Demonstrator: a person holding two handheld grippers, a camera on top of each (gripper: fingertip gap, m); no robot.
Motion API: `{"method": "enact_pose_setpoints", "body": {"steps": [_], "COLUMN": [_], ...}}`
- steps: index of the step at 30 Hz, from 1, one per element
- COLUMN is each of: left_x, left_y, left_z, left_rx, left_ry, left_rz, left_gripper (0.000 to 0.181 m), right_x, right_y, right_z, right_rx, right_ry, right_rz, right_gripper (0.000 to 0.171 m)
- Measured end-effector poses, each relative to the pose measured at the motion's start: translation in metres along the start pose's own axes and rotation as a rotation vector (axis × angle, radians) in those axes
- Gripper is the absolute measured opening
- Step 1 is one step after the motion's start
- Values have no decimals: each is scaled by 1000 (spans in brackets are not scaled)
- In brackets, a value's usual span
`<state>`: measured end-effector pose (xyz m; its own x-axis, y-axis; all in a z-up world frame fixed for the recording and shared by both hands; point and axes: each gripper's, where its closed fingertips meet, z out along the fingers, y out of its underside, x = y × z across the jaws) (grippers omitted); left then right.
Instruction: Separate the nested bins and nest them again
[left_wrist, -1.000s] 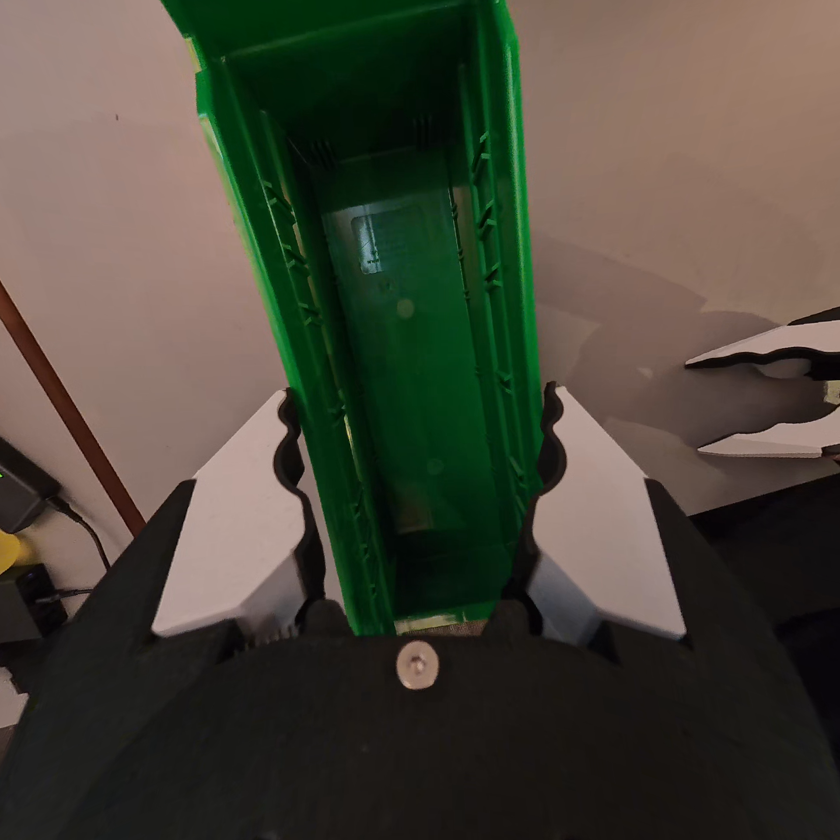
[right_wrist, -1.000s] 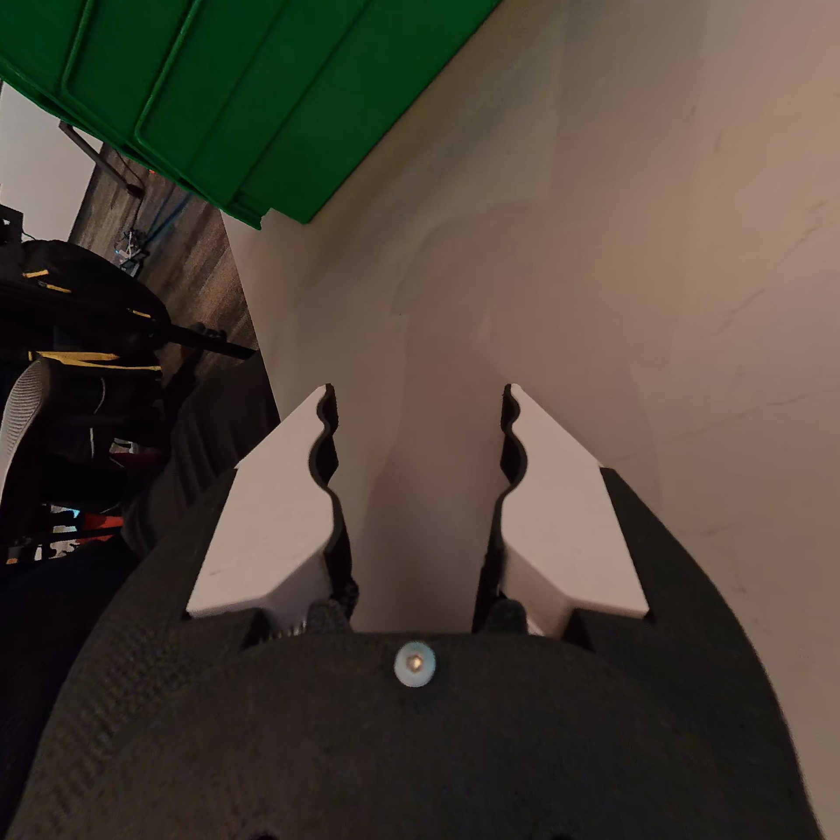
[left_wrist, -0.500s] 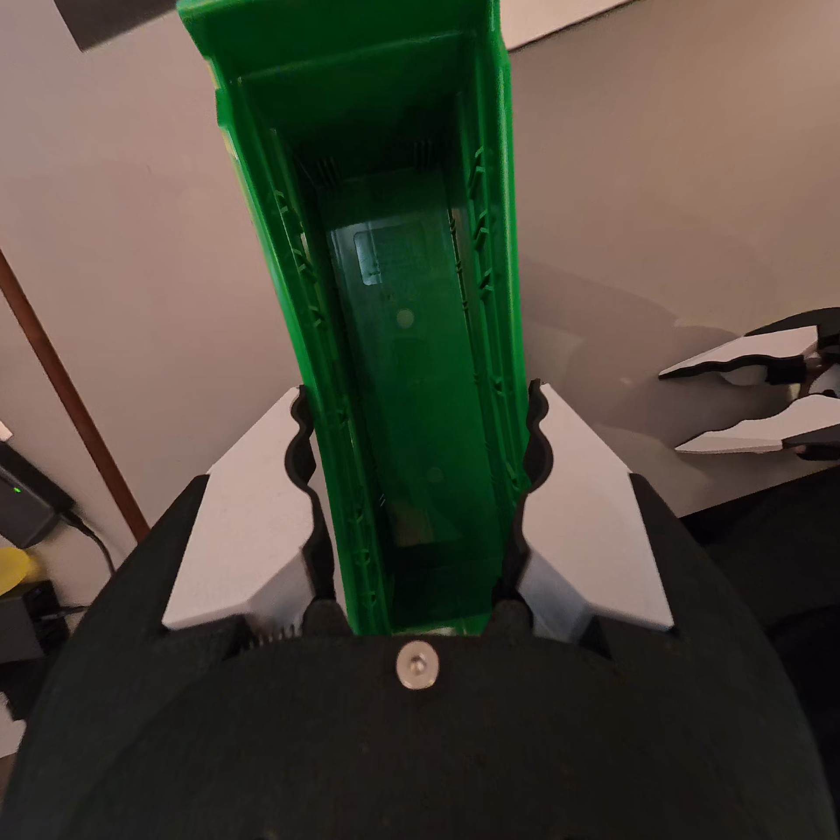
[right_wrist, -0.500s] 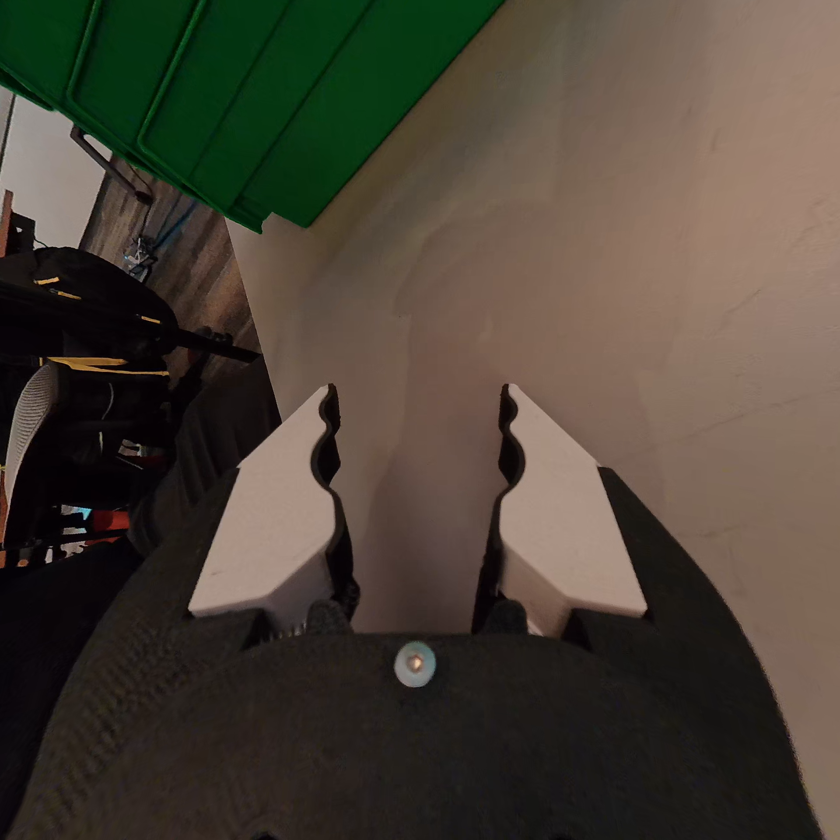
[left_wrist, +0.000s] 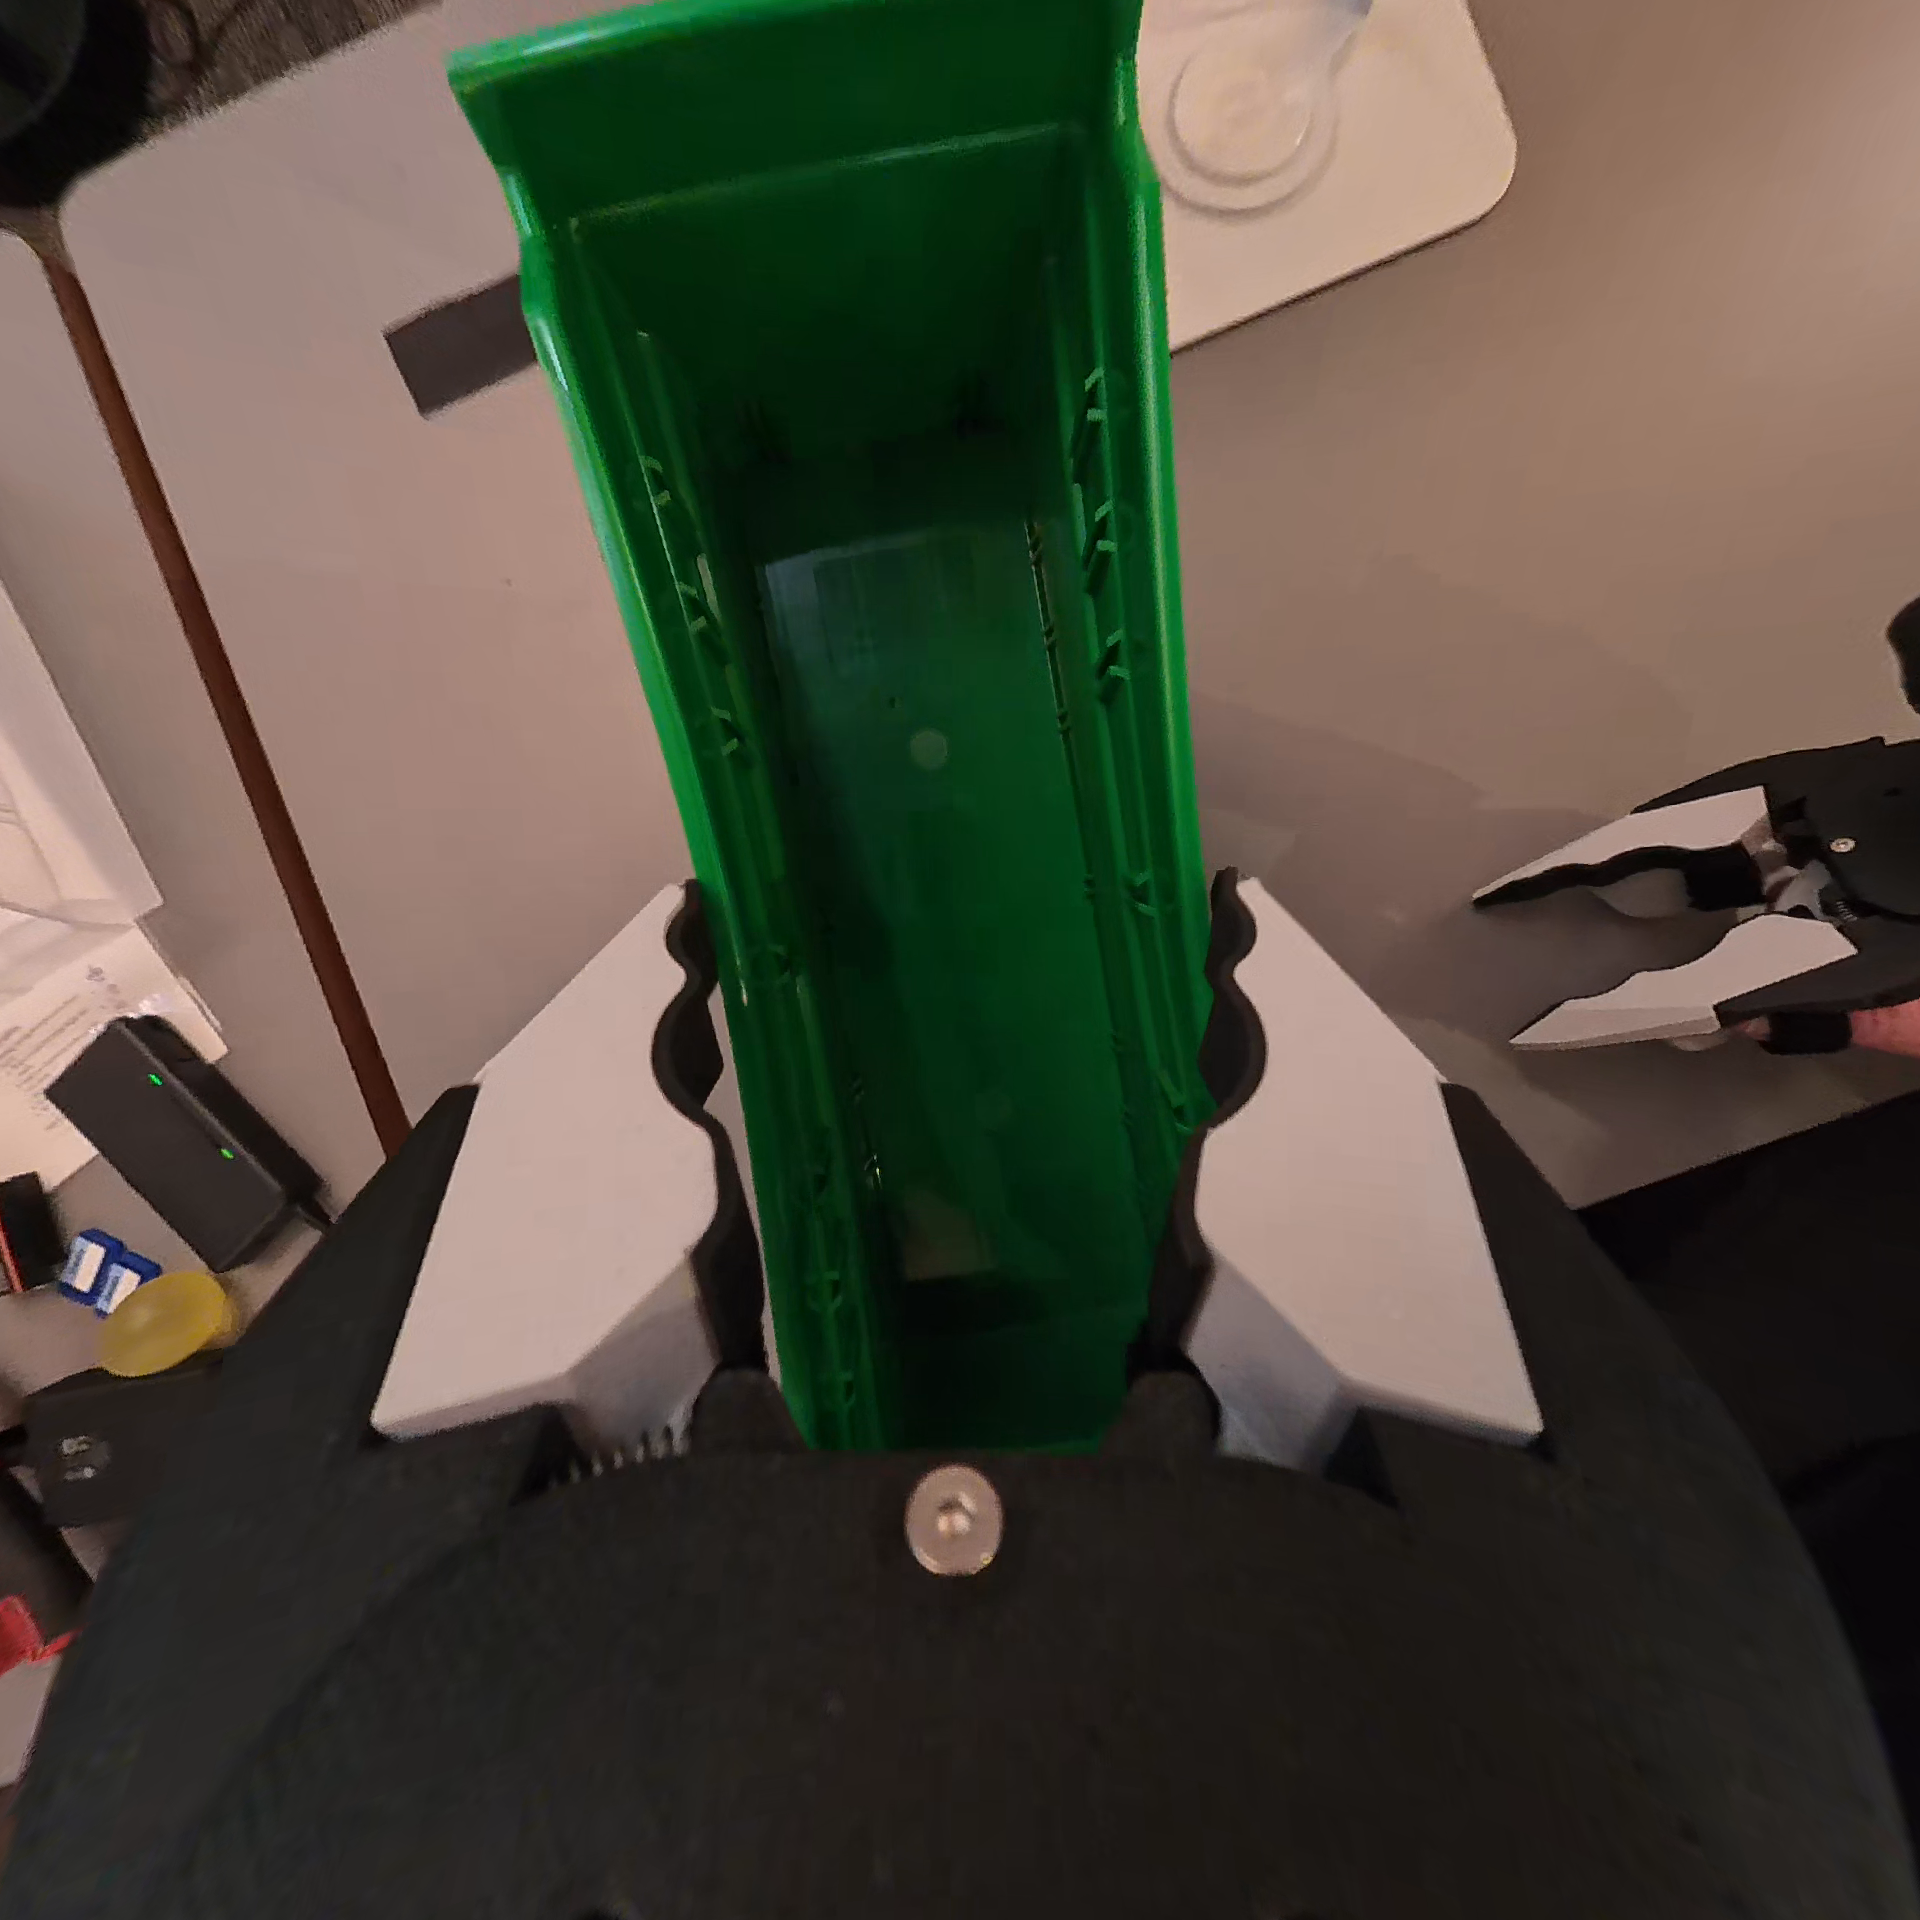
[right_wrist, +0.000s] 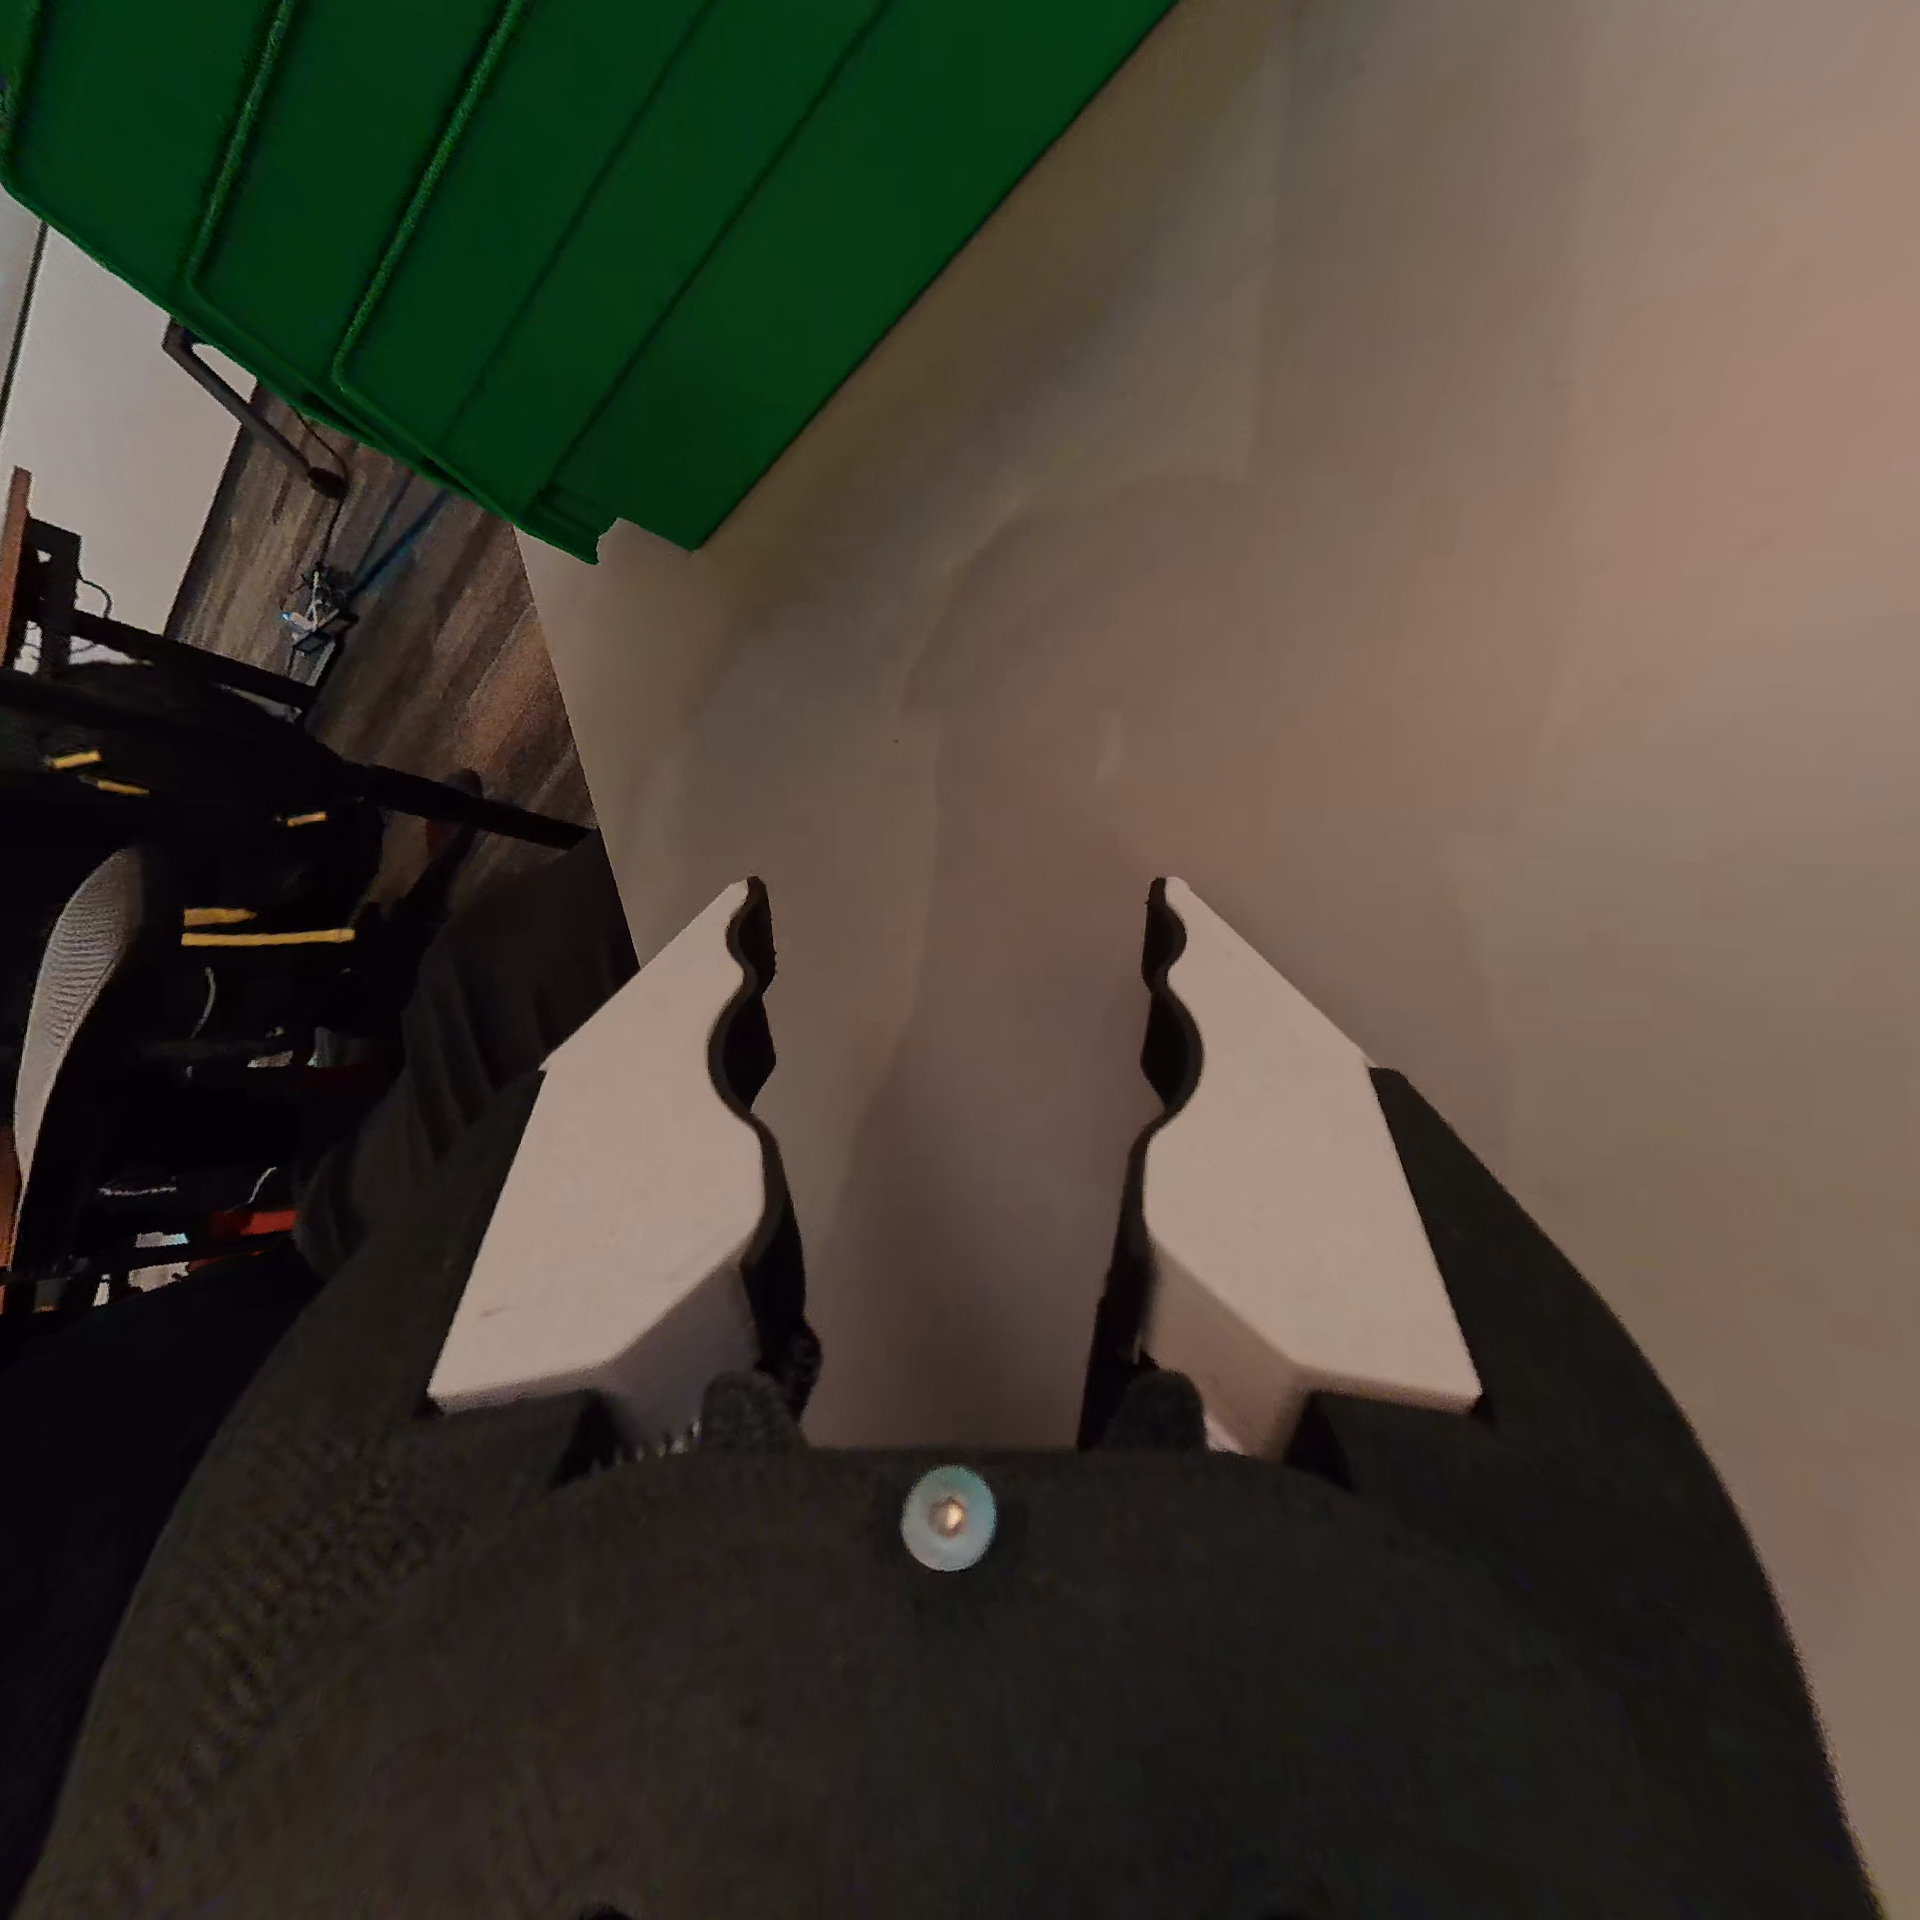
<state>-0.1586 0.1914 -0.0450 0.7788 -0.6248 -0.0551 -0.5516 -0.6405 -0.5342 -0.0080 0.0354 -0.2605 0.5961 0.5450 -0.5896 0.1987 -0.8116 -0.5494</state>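
My left gripper is shut on a long green bin, one finger on each long outer wall. The bin's open inside faces the camera and it is held up off the white table. Doubled rims at its end in the right wrist view suggest nested bins. My right gripper is open and empty over bare table, below and to the right of the bin. It also shows at the right edge of the left wrist view.
On the left are a brown pole, a black box with green lights, a yellow disc and papers. A clear round dish sits at the table's far end. The right wrist view shows a chair and dark clutter beyond the table edge.
My left gripper has pulled back and up with the bin, so the table's far end and the items on the left now show. My right gripper has stayed open and barely moved.
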Motion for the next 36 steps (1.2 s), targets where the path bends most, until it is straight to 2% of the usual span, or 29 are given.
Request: {"method": "enact_pose_setpoints", "body": {"steps": [7,10,13,18,25,31,36], "left_x": [28,59,102,167,234,250,247], "left_y": [-37,-56,-70,-77,-65,-38,-18], "left_z": [-44,-55,-50,-3,82,146,163], "left_rx": [148,206,219,150,34,-48,-78], "left_ry": [13,67,157,257,365,361,318], "left_rz": [57,100,156,238,257,231,202], "left_gripper": [94,94,94,94,93,93,95], "right_x": [10,20,34,61,96,129,135], "right_y": [-9,-16,-23,-29,-32,-18,-17], "right_z": [-15,-27,-44,-74,-112,-126,-131], "right_rx": [44,81,124,192,266,251,260], "right_ry": [13,34,65,112,164,232,233], "right_rz": [26,39,58,102,166,223,233], "right_gripper": [72,72,72,70,69,68,68]}}
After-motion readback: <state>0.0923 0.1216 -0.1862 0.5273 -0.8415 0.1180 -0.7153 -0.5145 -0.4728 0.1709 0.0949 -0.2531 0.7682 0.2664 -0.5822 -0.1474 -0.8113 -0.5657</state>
